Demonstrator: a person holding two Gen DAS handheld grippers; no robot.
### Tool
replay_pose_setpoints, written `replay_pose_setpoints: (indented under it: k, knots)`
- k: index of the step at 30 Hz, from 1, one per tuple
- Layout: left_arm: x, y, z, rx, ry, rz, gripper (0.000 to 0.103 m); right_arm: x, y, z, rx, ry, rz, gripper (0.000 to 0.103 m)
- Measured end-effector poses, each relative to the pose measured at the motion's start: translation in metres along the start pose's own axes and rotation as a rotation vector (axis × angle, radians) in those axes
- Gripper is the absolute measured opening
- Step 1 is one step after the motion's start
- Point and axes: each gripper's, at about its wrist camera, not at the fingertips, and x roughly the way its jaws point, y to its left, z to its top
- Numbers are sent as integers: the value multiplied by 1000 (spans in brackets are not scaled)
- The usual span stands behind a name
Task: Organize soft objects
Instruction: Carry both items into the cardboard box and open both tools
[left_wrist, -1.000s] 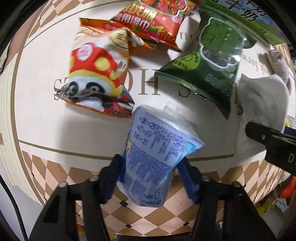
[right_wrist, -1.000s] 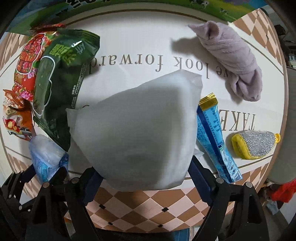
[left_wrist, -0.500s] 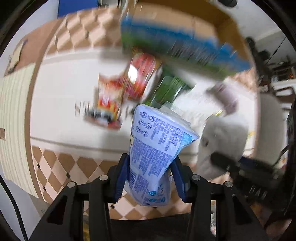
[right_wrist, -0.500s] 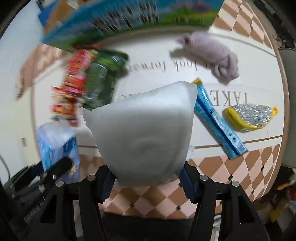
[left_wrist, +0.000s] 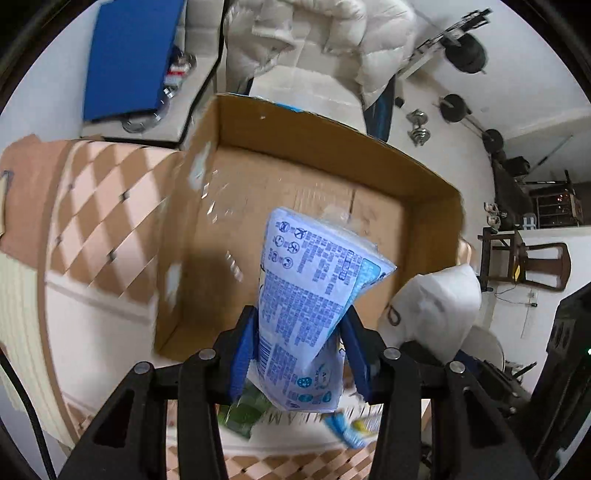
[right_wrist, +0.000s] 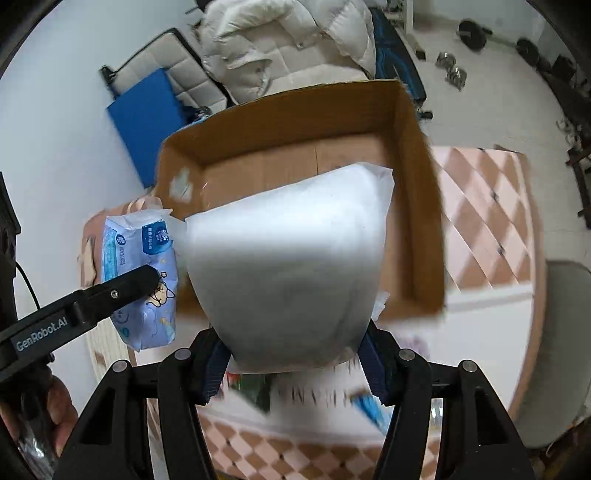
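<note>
My left gripper (left_wrist: 300, 350) is shut on a blue tissue pack (left_wrist: 310, 302) and holds it in the air above the near wall of an open cardboard box (left_wrist: 310, 192). The pack also shows in the right wrist view (right_wrist: 140, 280). My right gripper (right_wrist: 293, 363) is shut on a white foam pad (right_wrist: 291, 273), held in the air over the same box (right_wrist: 417, 206), to the right of the left gripper. The pad also shows in the left wrist view (left_wrist: 436, 306). The box floor that I can see is bare.
The checkered table (left_wrist: 92, 206) lies under the box. A green snack bag (left_wrist: 240, 413) and a blue stick pack (right_wrist: 373, 406) lie on it below the grippers. A white down jacket (left_wrist: 314, 37), a blue mat (left_wrist: 129, 55) and weights are behind.
Both grippers have lifted their loads off the table and swung up and forward to the cardboard box. The snack bags and cloth have dropped out of sight below.
</note>
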Motion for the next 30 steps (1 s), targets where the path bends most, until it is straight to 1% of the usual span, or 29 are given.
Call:
replay_pose_setpoints:
  k: [1, 3, 7, 9, 11, 14, 16, 18, 19, 20, 21, 22, 23, 24, 25, 26, 30]
  knots:
    - [15, -1, 15, -17, 30, -8, 43, 16, -8, 16, 3, 14, -9, 64]
    - [39, -4, 33, -34, 78, -21, 43, 44, -6, 51, 2, 34, -37, 64]
    - [74, -13, 56, -48, 136, -10, 43, 85, -17, 94, 18, 82, -52, 64]
    - [83, -20, 62, -45, 155, 6, 43, 101, -21, 112, 20, 99, -68, 64]
    - [90, -24, 65, -47, 168, 7, 43, 115, -23, 125, 13, 114, -86, 64]
    - [95, -30, 65, -48, 179, 0, 44, 133, -29, 136, 4, 134, -106, 64]
    - [96, -36, 64, -7, 175, 10, 45, 142, -31, 140, -5, 145, -110, 64]
    - [96, -40, 62, 7, 182, 19, 48, 145, -28, 142, -16, 153, -121, 65]
    - [95, -40, 60, 6, 193, 15, 50, 146, -27, 144, -21, 157, -128, 68]
    - [95, -39, 62, 5, 192, 15, 62, 147, -26, 145, -31, 164, -135, 70]
    - [90, -40, 61, 13, 175, 30, 79, 147, -26, 146, -37, 164, -139, 74]
    - [85, -41, 61, 28, 157, 50, 87, 145, -25, 146, -45, 162, -138, 84]
    - [79, -43, 59, 45, 130, 72, 91, 144, -26, 146, -47, 161, -129, 90]
    - [70, -45, 56, 66, 100, 105, 92, 140, -25, 145, -46, 159, -121, 98]
    - [65, -46, 55, 79, 83, 127, 94, 137, -24, 145, -49, 156, -118, 99]
    - [58, -47, 51, 93, 60, 155, 101, 133, -23, 145, -55, 151, -123, 99]
    - [31, -47, 33, 125, -9, 209, 101, 115, -15, 138, -101, 103, -185, 103]
